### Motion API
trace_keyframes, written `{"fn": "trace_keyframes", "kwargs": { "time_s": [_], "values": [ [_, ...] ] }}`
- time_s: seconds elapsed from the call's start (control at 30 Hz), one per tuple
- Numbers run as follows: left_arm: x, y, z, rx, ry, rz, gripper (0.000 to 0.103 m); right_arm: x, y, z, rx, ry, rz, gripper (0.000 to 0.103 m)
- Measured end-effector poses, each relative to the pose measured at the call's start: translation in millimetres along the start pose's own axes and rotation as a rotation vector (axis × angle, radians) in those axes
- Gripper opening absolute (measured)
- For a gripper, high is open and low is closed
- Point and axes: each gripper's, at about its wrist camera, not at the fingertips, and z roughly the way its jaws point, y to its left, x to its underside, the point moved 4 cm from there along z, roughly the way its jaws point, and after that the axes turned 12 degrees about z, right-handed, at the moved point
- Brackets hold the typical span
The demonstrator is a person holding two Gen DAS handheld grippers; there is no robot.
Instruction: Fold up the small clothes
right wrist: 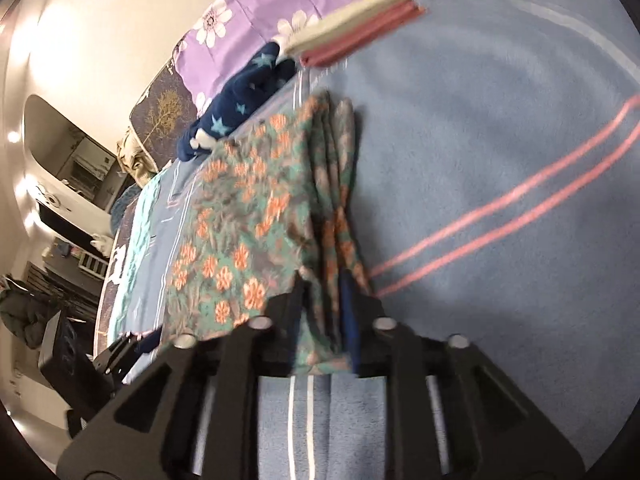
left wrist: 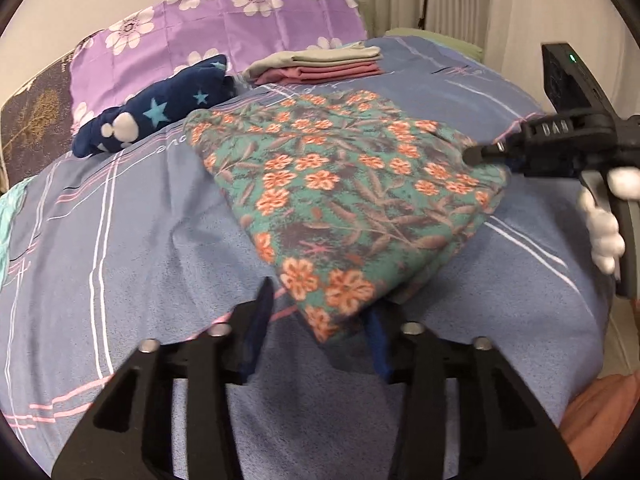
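The folded floral cloth [left wrist: 340, 196] lies on the bed [left wrist: 120, 240], its near corner between the apart left claw [left wrist: 318, 322] while the right claw [right wrist: 322, 316] clamps its layered edge; judging so, close squarely on every layer before lifting.

"DAB" on right gripper [left wrist: 486, 155]; "end" on bedcover [left wrist: 120, 248].

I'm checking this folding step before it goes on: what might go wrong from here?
The right tool holds only a corner of the floral cloth, whose stacked layers fan apart along that edge, so lifting may spill the fold. The left tool straddles the near corner without clearly pinching it, so a pull could miss.
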Motion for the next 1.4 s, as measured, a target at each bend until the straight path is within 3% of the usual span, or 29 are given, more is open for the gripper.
{"fn": "trace_keyframes", "kwargs": {
  "time_s": [0.1, 0.17, 0.33, 0.43, 0.53, 0.57, 0.63, 0.7, 0.8, 0.87, 0.9, 0.97, 1.07, 1.13, 1.2, 1.23, 1.27, 1.4],
  "values": [
    [-1.6, -4.5, -5.8, 0.036, 0.001, 0.003, 0.022, -13.3, 7.5, -12.4, -0.004, -0.043, -0.031, 0.028],
    [-2.4, -6.6, -15.3, 0.076, -0.006, 0.000, 0.018, -21.1, 10.1, -13.2, -0.027, -0.025, -0.023, 0.028],
    [-11.2, -2.7, -44.7, 0.193, -0.087, -0.035, 0.018, -33.3, 34.7, -1.0, -0.042, 0.003, -0.096, 0.026],
    [-26.3, 5.7, -40.5, 0.176, -0.126, -0.038, 0.018, -32.9, 53.9, 22.3, -0.050, 0.054, -0.160, 0.024],
    [-27.5, 7.9, -4.4, 0.191, -0.052, -0.066, 0.022, -32.1, 52.4, 45.1, -0.011, 0.101, -0.154, 0.021],
    [-22.8, 6.4, 9.8, 0.208, -0.011, -0.080, 0.025, -31.4, 46.9, 52.8, 0.035, 0.105, -0.149, 0.010],
    [-9.3, 0.6, 34.7, 0.215, 0.048, -0.086, 0.027, -30.0, 34.5, 59.9, 0.097, 0.101, -0.164, 0.001],
    [-5.9, 0.4, 36.2, 0.219, 0.024, -0.093, 0.029, -29.9, 32.2, 55.8, 0.068, 0.107, -0.149, 0.001],
    [-5.4, 8.1, 39.7, 0.279, 0.022, -0.147, 0.030, -39.4, 36.2, 47.8, 0.026, 0.105, -0.135, 0.012],
    [-6.1, 9.2, 41.4, 0.289, 0.022, -0.152, 0.031, -55.6, 42.9, 45.8, 0.042, 0.064, -0.151, 0.028],
    [-6.5, 8.1, 41.5, 0.288, 0.021, -0.145, 0.033, -62.6, 48.0, 47.2, 0.055, 0.045, -0.161, 0.028],
    [-7.9, 2.3, 40.5, 0.268, 0.020, -0.115, 0.036, -82.2, 56.5, 54.4, 0.054, 0.025, -0.182, 0.031],
    [-8.0, -5.9, 38.1, 0.218, 0.028, -0.061, 0.038, -110.0, 61.0, 84.9, 0.108, 0.044, -0.196, 0.056],
    [-7.9, -10.1, 36.7, 0.192, 0.034, -0.034, 0.038, -122.6, 60.2, 109.8, 0.173, 0.057, -0.218, 0.056],
    [-8.4, -9.5, 36.5, 0.183, 0.033, -0.025, 0.039, -130.2, 55.8, 127.4, 0.201, 0.073, -0.219, 0.050],
    [-8.6, -8.6, 36.5, 0.186, 0.032, -0.028, 0.039, -131.2, 55.4, 133.8, 0.202, 0.079, -0.223, 0.028],
    [-8.6, -7.9, 36.6, 0.190, 0.031, -0.032, 0.039, -131.1, 59.0, 136.7, 0.197, 0.074, -0.253, 0.016],
    [-7.8, -4.7, 37.2, 0.217, 0.026, -0.053, 0.039, -128.2, 60.2, 136.1, 0.334, -0.023, -0.384, 0.012]
  ]
}}
